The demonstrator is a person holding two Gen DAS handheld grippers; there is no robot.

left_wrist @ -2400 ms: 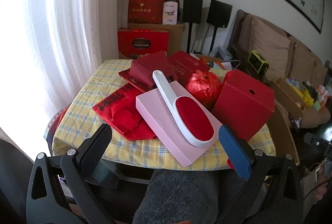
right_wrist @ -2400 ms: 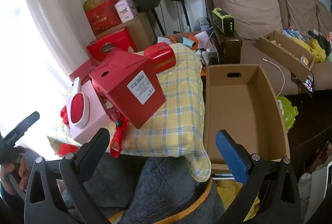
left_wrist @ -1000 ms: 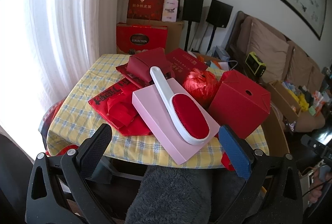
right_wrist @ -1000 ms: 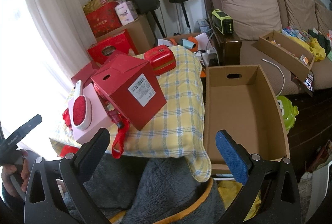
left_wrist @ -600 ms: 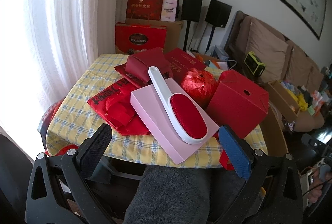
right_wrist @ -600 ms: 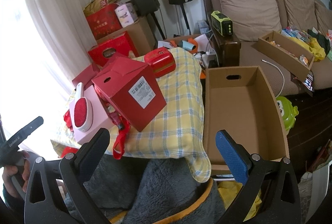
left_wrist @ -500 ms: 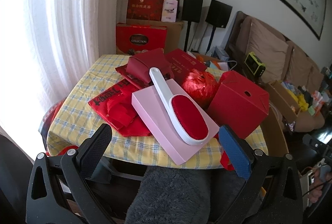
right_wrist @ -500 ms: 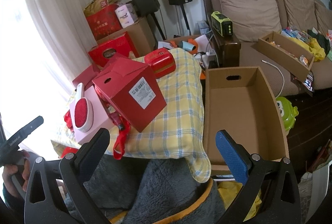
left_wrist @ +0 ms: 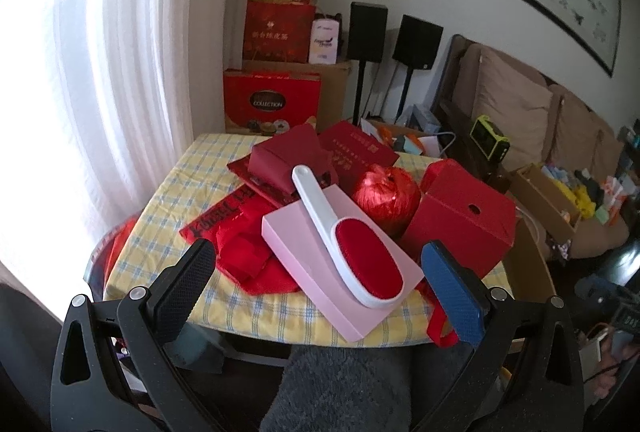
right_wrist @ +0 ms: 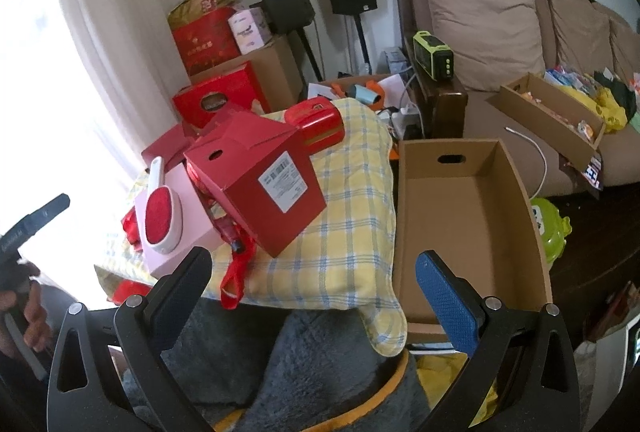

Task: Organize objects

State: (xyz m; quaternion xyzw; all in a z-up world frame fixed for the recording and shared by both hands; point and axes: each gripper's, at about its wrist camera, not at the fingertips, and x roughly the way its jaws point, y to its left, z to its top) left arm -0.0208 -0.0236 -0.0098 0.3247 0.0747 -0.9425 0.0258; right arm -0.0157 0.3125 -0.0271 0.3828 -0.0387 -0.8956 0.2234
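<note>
A white lint brush with a red pad (left_wrist: 348, 246) lies on a pink flat box (left_wrist: 316, 272) at the table's near edge. Beside it are a shiny red ball (left_wrist: 386, 198), a red carton with a hole (left_wrist: 460, 216), red envelopes and bags (left_wrist: 244, 232). In the right wrist view the red carton (right_wrist: 260, 184), the brush (right_wrist: 160, 216) and a red tin (right_wrist: 316, 122) sit on the yellow checked cloth (right_wrist: 352, 192). An empty cardboard box (right_wrist: 468, 216) stands to the right. My left gripper (left_wrist: 320, 292) and right gripper (right_wrist: 316, 292) are open, empty, short of the table.
A sofa (right_wrist: 500, 20) with a cardboard tray of clutter (right_wrist: 552, 112) lies at the right. Red gift boxes (left_wrist: 272, 100) and two black speakers (left_wrist: 368, 32) stand behind the table. A white curtain (left_wrist: 100, 52) hangs left. A grey fleece (right_wrist: 300, 372) lies below the grippers.
Both views have shifted only slightly; the left gripper sits a touch farther back and higher than 2.4 s ago. No object on the table has moved.
</note>
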